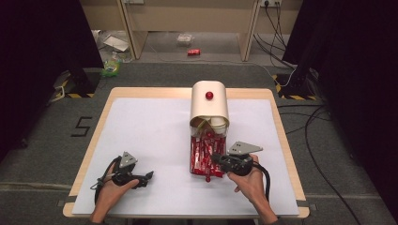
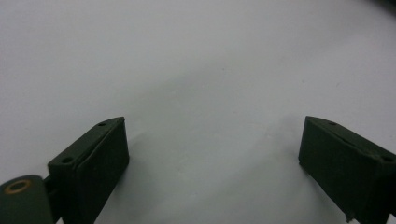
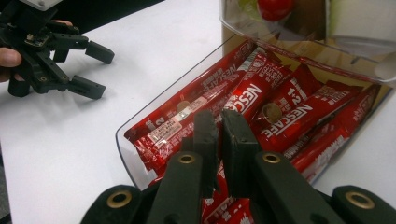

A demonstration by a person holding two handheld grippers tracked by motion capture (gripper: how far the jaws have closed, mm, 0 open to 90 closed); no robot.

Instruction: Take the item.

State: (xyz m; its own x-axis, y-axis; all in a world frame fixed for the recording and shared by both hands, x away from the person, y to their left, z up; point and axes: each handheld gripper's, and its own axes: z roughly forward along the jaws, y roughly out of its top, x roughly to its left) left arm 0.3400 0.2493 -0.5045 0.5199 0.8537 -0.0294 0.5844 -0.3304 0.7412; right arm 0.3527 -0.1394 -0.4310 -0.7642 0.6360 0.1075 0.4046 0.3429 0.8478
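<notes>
Red coffee sachets [image 3: 261, 100] fill clear box [image 3: 122, 140]. Right gripper [image 3: 219, 122] closed, empty, above sachets: risks slipping off. Left gripper [image 2: 212, 140] wide, idle.

A white mat [image 1: 155, 140] covers most of the wooden table [image 1: 101, 119], leaving a thin strip of wood bare along its edges. The table stands on grey carpet [image 1: 42, 154], where a black figure five [image 1: 80, 126] is marked to the left. Farther back, a red can [image 1: 194, 52] lies on the floor beneath a pale wooden bench [image 1: 187, 18]. Crumpled wrappers and a green packet [image 1: 111, 67] sit at the back left. Black cables [image 1: 319, 140] trail across the floor at the right, near yellow-and-black hazard tape [image 1: 295, 97].
</notes>
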